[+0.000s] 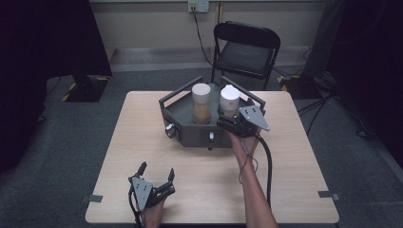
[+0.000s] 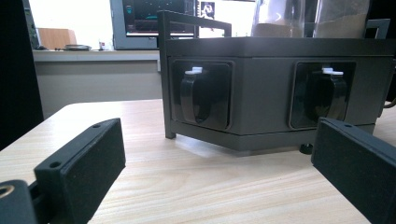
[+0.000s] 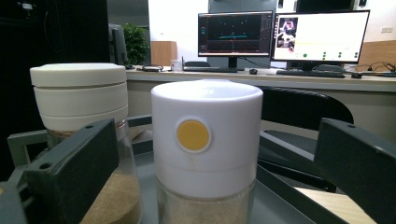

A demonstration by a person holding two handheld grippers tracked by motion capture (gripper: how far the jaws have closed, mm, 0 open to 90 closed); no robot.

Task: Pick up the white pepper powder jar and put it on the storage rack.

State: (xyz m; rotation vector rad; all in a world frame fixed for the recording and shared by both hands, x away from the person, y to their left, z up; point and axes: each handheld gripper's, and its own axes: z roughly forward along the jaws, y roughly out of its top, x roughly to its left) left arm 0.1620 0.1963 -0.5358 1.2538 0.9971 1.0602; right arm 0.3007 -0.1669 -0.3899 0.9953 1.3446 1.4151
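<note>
Fingers of the right gripper (image 1: 231, 124) are spread wide, one on each side of the white-capped jar (image 3: 207, 140) without touching it; in the right gripper view both black pads (image 3: 74, 168) stand clear of the jar wall, and the cap's yellow dot (image 3: 193, 135) faces the camera. Fingers of the left gripper (image 1: 156, 172) are likewise spread apart and pinch nothing; in the left gripper view they frame bare tabletop.

Largest first. Wooden table (image 1: 142, 156): light, rectangular, carrying everything. Black folding chair (image 1: 244, 50): beyond the table's far edge. Dark grey tray (image 1: 190, 135): angular, with raised rails, at the far middle of the table; its near faces carry two recessed black latches (image 2: 195, 95). Two jars stand upright in the tray, just beside each other: the beige-capped jar (image 1: 201, 102) on the left, holding brown powder, and the white-capped jar on the right, holding a paler fill.

Right forearm (image 1: 254, 190) reaches from the near edge straight toward the tray, the hand at the tray's near right corner, the gripper level and pointed far, at cap height. Left hand sits low at the near left of the table, its gripper pointing far toward the tray, well apart from it.
</note>
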